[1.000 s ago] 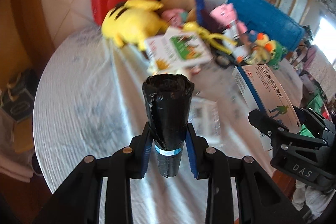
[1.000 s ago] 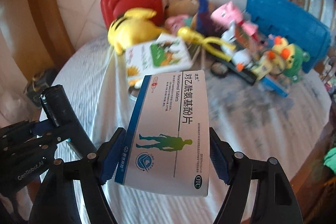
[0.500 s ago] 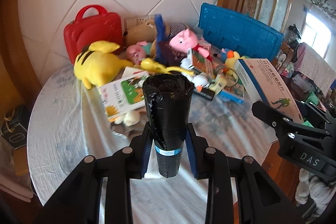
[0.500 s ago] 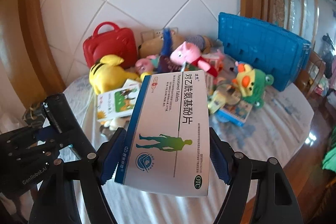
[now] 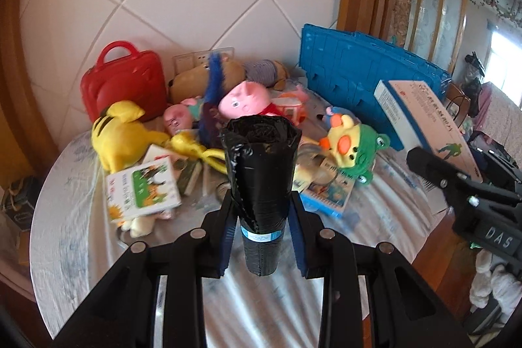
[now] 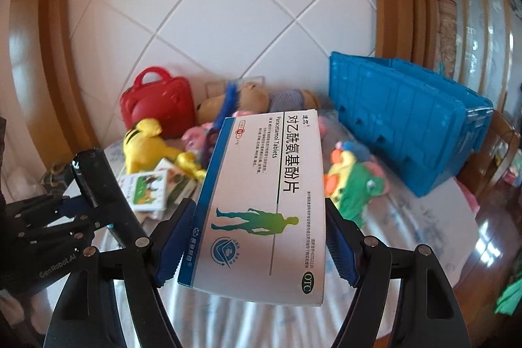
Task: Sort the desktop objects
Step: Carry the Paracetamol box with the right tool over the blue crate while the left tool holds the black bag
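Observation:
My left gripper [image 5: 262,234] is shut on a black roll of bin bags [image 5: 261,172] and holds it upright above the round table [image 5: 65,237]. My right gripper [image 6: 257,247] is shut on a white and blue paracetamol tablet box [image 6: 267,204], also held above the table. The box shows at the right of the left wrist view [image 5: 421,116], and the roll shows at the left of the right wrist view [image 6: 98,181]. A blue crate [image 5: 359,80] stands at the back right of the table [image 6: 404,119].
Toys are piled at the back of the table: a red case [image 5: 125,87], a yellow plush [image 5: 120,136], a pink pig [image 5: 244,100], a green frog plush [image 5: 355,149]. Small books [image 5: 143,188] lie in the middle. A tiled wall stands behind.
Both grippers have risen and tilted up with their loads, so the toys and the blue crate sit lower and farther off. Both grips are unchanged.

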Action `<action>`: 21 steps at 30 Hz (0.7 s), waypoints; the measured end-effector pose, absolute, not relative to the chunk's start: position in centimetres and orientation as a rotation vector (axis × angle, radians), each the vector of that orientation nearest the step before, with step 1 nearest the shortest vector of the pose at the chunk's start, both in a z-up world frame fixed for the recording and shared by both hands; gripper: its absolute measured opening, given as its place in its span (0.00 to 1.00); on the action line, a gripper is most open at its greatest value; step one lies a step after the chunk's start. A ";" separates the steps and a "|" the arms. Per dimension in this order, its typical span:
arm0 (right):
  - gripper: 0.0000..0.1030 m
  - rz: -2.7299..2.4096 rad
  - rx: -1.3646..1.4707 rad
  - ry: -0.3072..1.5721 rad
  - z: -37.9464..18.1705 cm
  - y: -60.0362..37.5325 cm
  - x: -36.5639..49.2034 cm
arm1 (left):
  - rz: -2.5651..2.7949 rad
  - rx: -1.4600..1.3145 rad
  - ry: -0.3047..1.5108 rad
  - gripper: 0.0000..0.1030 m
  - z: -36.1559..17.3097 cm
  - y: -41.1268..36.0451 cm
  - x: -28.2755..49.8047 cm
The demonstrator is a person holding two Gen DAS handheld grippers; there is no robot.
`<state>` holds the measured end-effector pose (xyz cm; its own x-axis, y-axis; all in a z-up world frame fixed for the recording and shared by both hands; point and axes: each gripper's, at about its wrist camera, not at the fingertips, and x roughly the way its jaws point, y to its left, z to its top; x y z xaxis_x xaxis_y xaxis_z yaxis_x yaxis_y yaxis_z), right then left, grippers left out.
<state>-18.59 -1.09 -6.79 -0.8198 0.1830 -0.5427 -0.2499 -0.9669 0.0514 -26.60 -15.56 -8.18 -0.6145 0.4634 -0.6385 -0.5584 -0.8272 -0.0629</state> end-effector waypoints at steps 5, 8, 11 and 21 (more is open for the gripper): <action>0.74 2.784 -0.741 0.204 -5.9 5.5 -19.0 | 2.385 -0.845 0.202 0.29 -7.4 -9.5 -28.0; 0.74 2.767 -0.704 0.197 -5.1 9.1 -19.4 | 2.368 -0.812 0.183 0.29 -6.8 -5.8 -29.4; 0.74 2.742 -0.694 0.189 -4.2 12.8 -20.2 | 2.328 -0.783 0.197 0.29 -5.7 -1.0 -30.8; 0.28 2.800 -0.592 0.163 -1.2 26.8 -24.0 | 2.378 -0.707 0.195 0.29 -3.3 14.5 -34.2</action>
<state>-23.98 26.78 -1.22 -0.8788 0.2420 -0.4113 -0.2881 -0.9561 0.0530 -34.19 14.50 -3.28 -0.6494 0.5408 -0.5346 -0.6208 -0.7830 -0.0381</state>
